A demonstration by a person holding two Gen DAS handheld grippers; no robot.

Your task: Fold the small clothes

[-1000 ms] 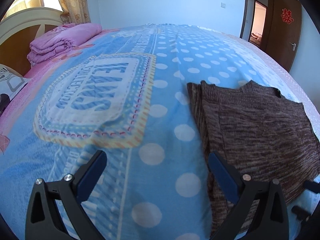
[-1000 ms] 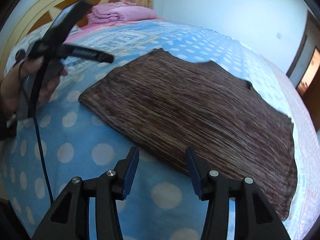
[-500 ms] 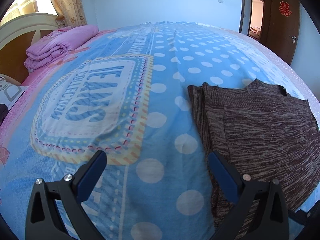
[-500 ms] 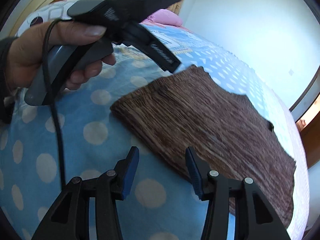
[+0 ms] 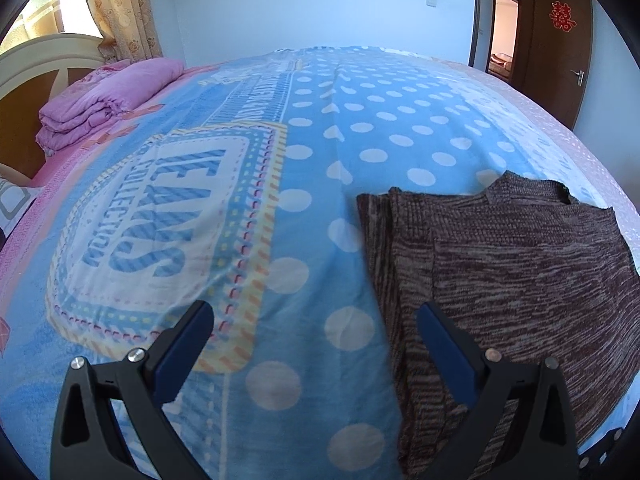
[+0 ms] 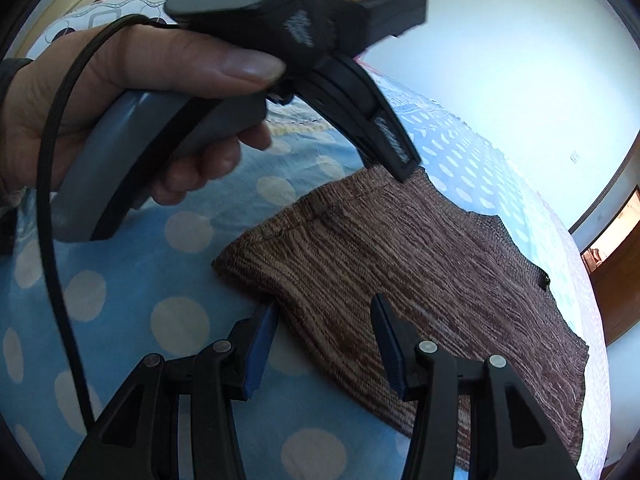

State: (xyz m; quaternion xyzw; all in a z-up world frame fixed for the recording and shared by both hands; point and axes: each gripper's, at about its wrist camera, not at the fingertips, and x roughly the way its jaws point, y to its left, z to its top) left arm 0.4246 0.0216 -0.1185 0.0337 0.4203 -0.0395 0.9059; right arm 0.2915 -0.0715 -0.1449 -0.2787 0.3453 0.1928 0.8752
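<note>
Left fingers: spread wide on the left gripper, nothing between them; one fingertip overlaps the garment's near edge in the picture, contact unclear.
Right fingers: right gripper partly spread, its jaws straddling the garment's near edge, pads not pressing it.
Garment: brown knit sweater lies flat, partly folded, on the blue polka-dot blanket.
Left wrist view only: pink folded quilt by the headboard, curtain, brown door with a red emblem.
Right wrist view only: the person's left hand gripping the left gripper's grey handle, a black cable hanging beside it.
</note>
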